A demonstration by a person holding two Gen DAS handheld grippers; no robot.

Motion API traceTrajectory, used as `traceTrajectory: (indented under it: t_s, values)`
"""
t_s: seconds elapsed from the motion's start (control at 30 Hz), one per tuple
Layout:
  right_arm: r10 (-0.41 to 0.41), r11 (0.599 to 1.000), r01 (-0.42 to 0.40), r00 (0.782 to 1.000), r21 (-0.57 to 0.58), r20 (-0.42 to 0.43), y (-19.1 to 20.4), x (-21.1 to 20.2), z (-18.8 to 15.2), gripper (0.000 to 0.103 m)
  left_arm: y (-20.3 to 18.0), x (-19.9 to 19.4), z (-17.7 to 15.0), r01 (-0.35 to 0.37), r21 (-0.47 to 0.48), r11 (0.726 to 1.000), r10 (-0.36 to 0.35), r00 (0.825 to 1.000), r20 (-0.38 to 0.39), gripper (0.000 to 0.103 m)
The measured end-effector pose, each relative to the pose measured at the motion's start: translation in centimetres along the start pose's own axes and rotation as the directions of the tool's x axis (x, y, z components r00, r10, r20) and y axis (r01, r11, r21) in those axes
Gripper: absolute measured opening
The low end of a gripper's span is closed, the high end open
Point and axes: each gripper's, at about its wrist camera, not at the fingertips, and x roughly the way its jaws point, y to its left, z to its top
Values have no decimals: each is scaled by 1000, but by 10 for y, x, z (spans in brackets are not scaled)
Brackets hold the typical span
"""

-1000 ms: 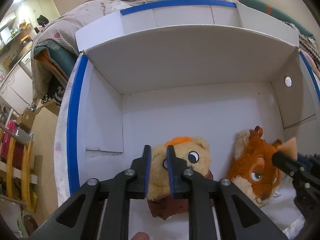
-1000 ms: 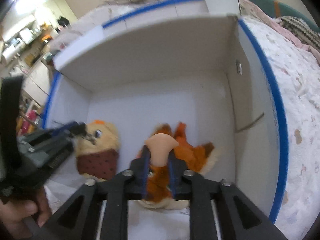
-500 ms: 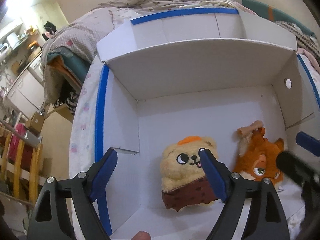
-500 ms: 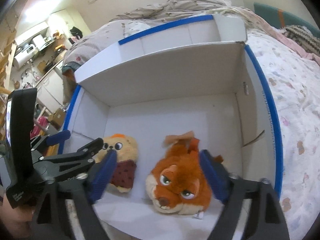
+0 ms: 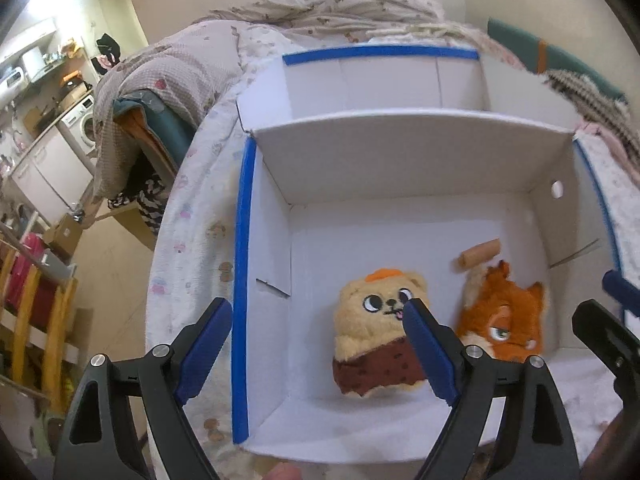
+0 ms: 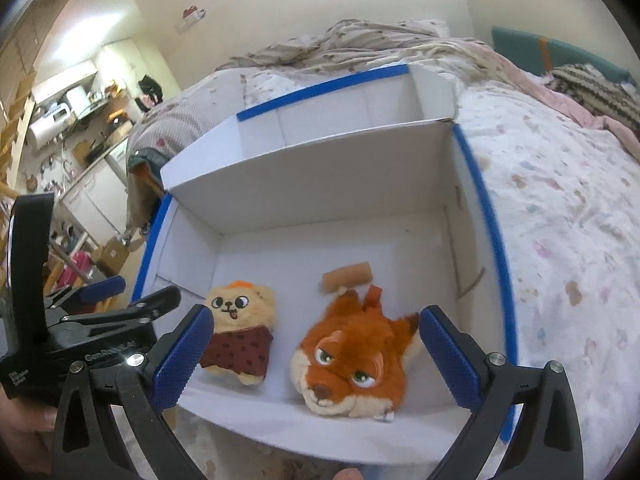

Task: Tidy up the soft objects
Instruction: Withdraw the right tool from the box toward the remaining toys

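A white cardboard box with blue-taped rims (image 5: 242, 264) (image 6: 496, 248) stands open on the bed. Inside lie a tan bear plush in a brown dotted garment (image 5: 376, 332) (image 6: 244, 328) on the left and an orange fox plush (image 5: 508, 316) (image 6: 352, 356) on the right, face up, side by side. My left gripper (image 5: 316, 348) is open and empty, above the box's near left part. My right gripper (image 6: 312, 356) is open and empty, above the near edge over the fox. The left gripper also shows in the right wrist view (image 6: 132, 304).
The box sits on a floral bedsheet (image 6: 568, 264) with a rumpled blanket (image 5: 340, 4) behind it. The bed's left edge drops to the floor, with wooden furniture (image 5: 36, 320) and a kitchen area (image 6: 76, 120) beyond. A knitted throw (image 6: 592, 88) lies at the far right.
Both grippers let go of the plush toys, opened wide, and pulled back and up out of the box. The bear and fox now lie free on the box floor.
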Motion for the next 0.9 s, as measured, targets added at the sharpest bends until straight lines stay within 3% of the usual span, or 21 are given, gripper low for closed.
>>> traceTrajectory:
  t_s: [0.27,0.53,0.9]
  values:
    - [-18,1000,18,1000,-2,8,4,-29,-20,103,16,-32,-21,30,-12,999,-29,999,33,86]
    - [-58,998,58,998,-23,12,11,-56,-47,103,44,-46,-53,43,-61,997,-43,999,4,86]
    - [-81,996,84,995,44,-54,3,-64,-72,103,75,-55,-103,68,-144,987,-68,998,9,86]
